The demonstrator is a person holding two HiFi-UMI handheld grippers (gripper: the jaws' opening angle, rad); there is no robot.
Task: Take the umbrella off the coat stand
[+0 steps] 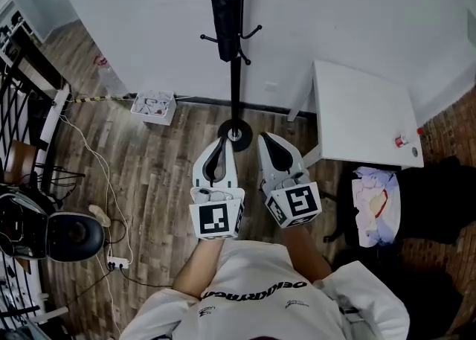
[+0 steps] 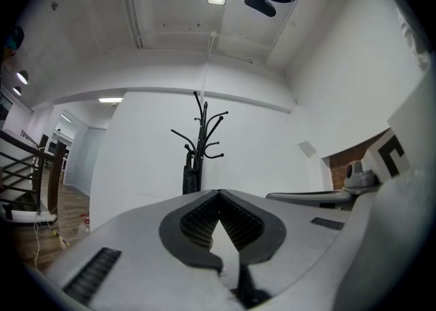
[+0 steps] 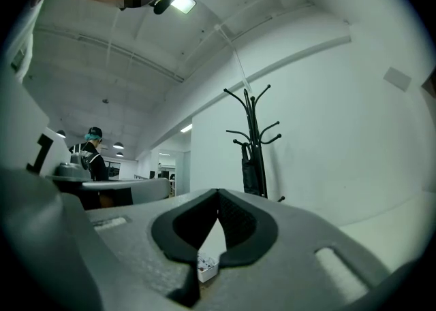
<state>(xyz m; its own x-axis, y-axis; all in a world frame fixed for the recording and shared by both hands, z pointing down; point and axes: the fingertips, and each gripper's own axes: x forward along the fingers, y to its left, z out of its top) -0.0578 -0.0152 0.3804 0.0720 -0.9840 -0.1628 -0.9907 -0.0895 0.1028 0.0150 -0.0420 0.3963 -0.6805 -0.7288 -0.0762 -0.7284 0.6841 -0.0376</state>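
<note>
Umbrella (image 1: 222, 18) hangs upright on the coat stand (image 1: 236, 85), dead ahead of the closed, empty left gripper (image 1: 218, 143), right gripper (image 1: 269, 140) alongside, likewise.

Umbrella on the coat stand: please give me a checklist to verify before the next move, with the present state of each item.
1. Umbrella hangs on the coat stand: ok.
2. Left gripper empty: ok, its jaws are shut on nothing.
3. Right gripper empty: ok, also shut on nothing.
4. Jaws open for a grasp: not ok, both are shut.
5. Grippers at the umbrella: not ok; both gripper views show it ahead, apart from the jaws.
6. Which hook holds the umbrella: cannot tell.
</note>
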